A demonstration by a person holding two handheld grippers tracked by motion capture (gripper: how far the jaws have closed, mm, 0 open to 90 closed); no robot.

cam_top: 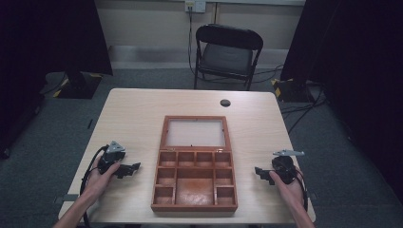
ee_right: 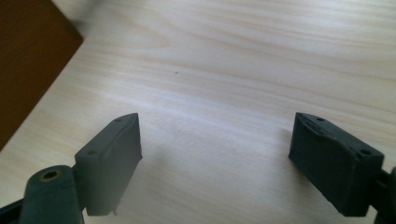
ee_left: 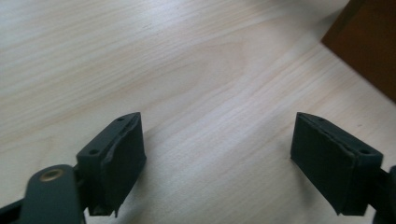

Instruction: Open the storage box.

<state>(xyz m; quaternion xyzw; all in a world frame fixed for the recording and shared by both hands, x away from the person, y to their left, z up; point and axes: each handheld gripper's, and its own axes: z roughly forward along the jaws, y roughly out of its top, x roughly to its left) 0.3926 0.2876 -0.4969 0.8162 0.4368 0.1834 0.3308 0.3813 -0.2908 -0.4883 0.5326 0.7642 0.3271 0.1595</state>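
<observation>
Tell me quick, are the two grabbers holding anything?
Left gripper: open, holding nothing, beside the wooden box.
Right gripper: open, holding nothing, on the box's other side.

The table (cam_top: pixel 138 109) has a pale wood-grain top, smooth and matt, with fine streaks running along it and a soft sheen where the light falls. At the middle of its near edge lies the box (cam_top: pixel 195 205) of reddish-brown wood, its walls and dividers looking varnished, with a faint gloss; the floor of the large middle compartment appears worn and blotchy. Its opened lid (cam_top: pixel 194 119) frames a pale, frosted-looking pane. The left gripper (cam_top: pixel 138 166) and the right gripper (cam_top: pixel 257 171) have black matt jaws, seemingly plastic or rubber, their pads (ee_left: pixel 116 156) slightly rough at the edges, with a brass-coloured metal rivet (ee_left: pixel 51 175) at the hinge. A grey metal-looking plate (cam_top: pixel 288 153) tops the right gripper.
</observation>
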